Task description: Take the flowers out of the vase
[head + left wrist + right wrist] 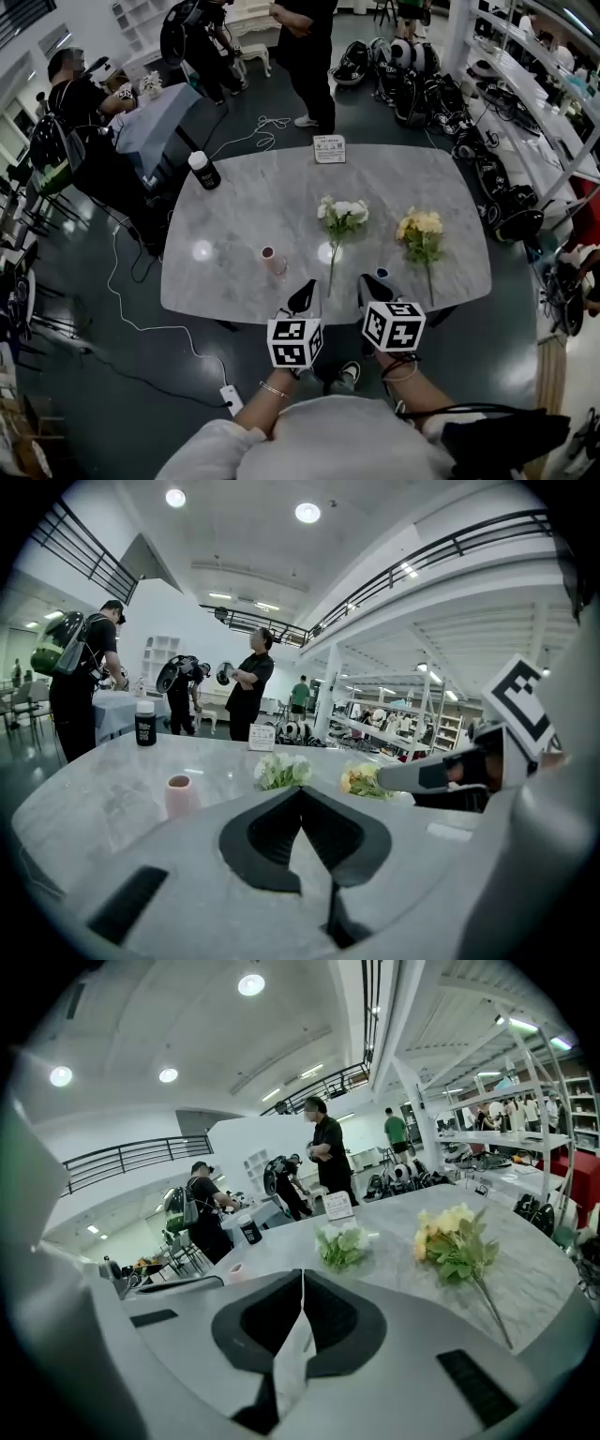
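Observation:
A small pink vase [273, 260] stands empty near the front of the marble table [244, 211]. To its right a bunch of white flowers [340, 215] lies flat on the tabletop, and a yellow bunch [420, 228] lies further right, both stems pointing at me. My left gripper [308, 286] hovers at the table's front edge, shut with nothing in it. Beside it my right gripper [367, 280] is shut and empty too. The left gripper view shows the vase [178, 795] and white flowers [281, 771] beyond its closed jaws. The right gripper view shows the yellow flowers [452, 1237] ahead right.
A black bottle with a white cap [204, 171] stands at the table's far left, a small sign card [329, 148] at the far edge. People stand beyond the table [309, 56]. Bags and shelves [487, 141] line the right side; cables run across the floor [141, 319].

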A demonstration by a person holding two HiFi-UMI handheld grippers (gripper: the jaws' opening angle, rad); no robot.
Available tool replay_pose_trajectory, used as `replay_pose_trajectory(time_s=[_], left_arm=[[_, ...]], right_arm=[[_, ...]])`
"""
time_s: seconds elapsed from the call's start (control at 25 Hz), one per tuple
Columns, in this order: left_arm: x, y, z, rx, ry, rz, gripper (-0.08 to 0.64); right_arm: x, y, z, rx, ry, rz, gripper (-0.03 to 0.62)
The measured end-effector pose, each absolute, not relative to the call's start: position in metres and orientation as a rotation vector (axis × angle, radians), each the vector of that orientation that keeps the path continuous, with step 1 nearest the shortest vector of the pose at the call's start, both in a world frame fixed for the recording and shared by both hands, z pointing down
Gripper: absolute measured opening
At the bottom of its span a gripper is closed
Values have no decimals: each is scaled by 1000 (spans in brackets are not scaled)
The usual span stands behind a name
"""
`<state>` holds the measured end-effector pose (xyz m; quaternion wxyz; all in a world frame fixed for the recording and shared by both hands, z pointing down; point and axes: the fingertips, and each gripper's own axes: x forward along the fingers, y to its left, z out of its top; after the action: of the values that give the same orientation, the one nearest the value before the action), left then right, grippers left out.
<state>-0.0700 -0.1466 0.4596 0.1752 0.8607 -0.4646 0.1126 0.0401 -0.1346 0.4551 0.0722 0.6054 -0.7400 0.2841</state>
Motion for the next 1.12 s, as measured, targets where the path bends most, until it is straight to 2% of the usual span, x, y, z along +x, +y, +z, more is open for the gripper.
replay_pose_trajectory(time_s=[0.48,1.12], left_arm=[[-65,-112,453,2520,-1215,327,9],[-98,-52,456,2574,-1044,342,9]], right_arm=[[48,-88,457,1996,-2104,845,11],[13,-3,461,2168,-1928,857,9]])
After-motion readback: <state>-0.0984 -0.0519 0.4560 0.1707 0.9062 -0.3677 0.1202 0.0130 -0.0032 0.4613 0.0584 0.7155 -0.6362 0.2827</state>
